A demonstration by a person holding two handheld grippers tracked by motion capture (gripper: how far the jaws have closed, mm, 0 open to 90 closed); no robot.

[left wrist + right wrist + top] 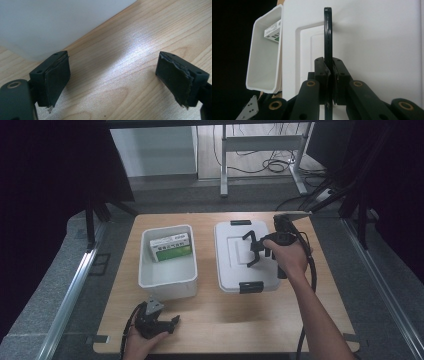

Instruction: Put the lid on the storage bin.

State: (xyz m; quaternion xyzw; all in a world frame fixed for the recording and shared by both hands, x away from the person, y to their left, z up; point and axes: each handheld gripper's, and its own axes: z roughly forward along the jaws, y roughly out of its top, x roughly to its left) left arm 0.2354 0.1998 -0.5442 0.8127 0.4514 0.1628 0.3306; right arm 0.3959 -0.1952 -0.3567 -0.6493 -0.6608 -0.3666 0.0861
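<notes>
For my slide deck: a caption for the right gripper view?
Right claw shut on the lid's black handle.

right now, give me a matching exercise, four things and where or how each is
Things:
1. left gripper
2. right gripper
3. green box
4. lid

States:
a. lies inside the open bin
b. shut on the black handle
c. open, low over bare table
d. closed on the right-hand bin, black handle raised

Pairs: 1-c, 2-b, 3-a, 4-d
</notes>
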